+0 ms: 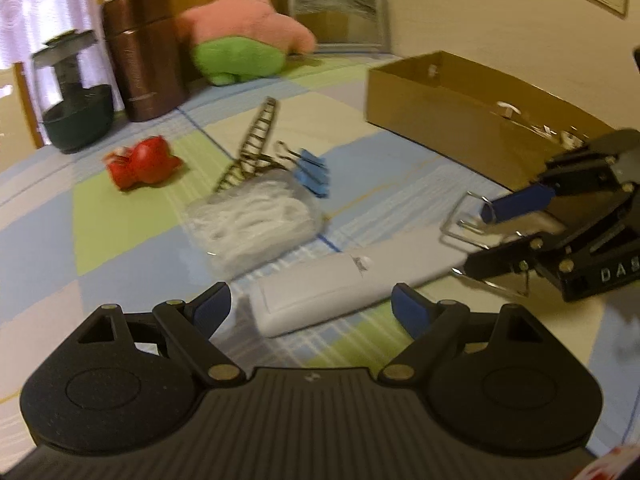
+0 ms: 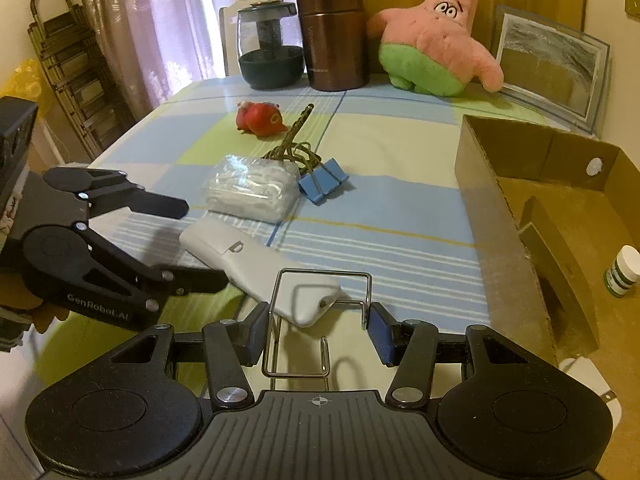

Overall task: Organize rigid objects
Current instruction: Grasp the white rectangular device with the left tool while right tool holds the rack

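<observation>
a bent wire holder is grasped between the blue pads of the right gripper, at the near edge of the surface. the left gripper is held with its fingers spread apart, and nothing is seen between them. just ahead of it a white remote-like case is lying, near the wire holder. a little farther a clear plastic pack and blue binder clips are placed side by side, with a small ladder piece and a red toy behind them.

the step in hand is judged to be the carrying of the wire holder to the cardboard box at the right. for the next move, the holder should be lifted over the box wall and released inside; the white case seems a likely target for the left gripper.

the inside of the box, with a small bottle, is shown only by the right wrist view. at the far end a teapot, a brown canister and a pink plush star are standing.
</observation>
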The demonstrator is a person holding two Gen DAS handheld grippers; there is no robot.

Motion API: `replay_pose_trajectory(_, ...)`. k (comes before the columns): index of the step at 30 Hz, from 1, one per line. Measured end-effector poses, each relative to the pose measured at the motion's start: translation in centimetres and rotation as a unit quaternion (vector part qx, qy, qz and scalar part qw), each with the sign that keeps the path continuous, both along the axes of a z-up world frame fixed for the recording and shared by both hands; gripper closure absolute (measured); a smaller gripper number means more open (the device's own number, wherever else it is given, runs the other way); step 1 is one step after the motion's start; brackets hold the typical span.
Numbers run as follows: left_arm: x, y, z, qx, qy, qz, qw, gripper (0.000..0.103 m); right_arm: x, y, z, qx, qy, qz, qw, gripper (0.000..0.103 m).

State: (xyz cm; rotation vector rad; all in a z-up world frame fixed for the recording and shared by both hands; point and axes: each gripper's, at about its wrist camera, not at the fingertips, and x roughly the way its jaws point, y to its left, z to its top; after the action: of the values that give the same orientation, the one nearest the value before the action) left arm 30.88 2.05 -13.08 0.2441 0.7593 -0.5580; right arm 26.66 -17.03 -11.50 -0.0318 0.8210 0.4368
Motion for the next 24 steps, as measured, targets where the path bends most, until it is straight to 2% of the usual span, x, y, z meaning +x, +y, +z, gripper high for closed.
replay_pose_trajectory(6, -1.0, -1.1, -0.5, 0.004, 0.01, -0.038, 0.9992, 0.018, 0.2, -0.5, 0.4, 0.002, -0.01, -0.014, 1.0, 0.054)
replay_pose_trajectory(12, -2.4, -1.1, 0.0, -0.017, 0.029, -0.071, 0.9969, 0.019, 0.4, -0.8, 1.2, 0.008, -0.036, -0.026, 0.999, 0.054)
replay_pose_trajectory(15, -2.8, -1.0, 0.5, -0.003, 0.008, -0.058, 0.9983, 0.019, 0.4, -0.5, 1.3, 0.003, -0.043, -0.026, 0.999, 0.054)
replay_pose_trajectory(19, -1.9, -0.8, 1.1, -0.003, -0.017, -0.036, 0.9992, 0.019, 0.5, -0.7, 1.0, 0.001, -0.039, -0.03, 0.999, 0.054)
replay_pose_trajectory(22, -0.9, -1.4, 1.0, -0.009, -0.015, -0.035, 0.9992, 0.019, 0.7, -1.0, 1.2, 0.003, -0.042, -0.038, 0.998, 0.054)
replay_pose_trajectory(24, -0.3, -2.1, 0.8, 0.002, -0.014, -0.049, 0.9987, 0.019, 0.8, -1.2, 1.3, 0.004, -0.043, -0.041, 0.998, 0.054)
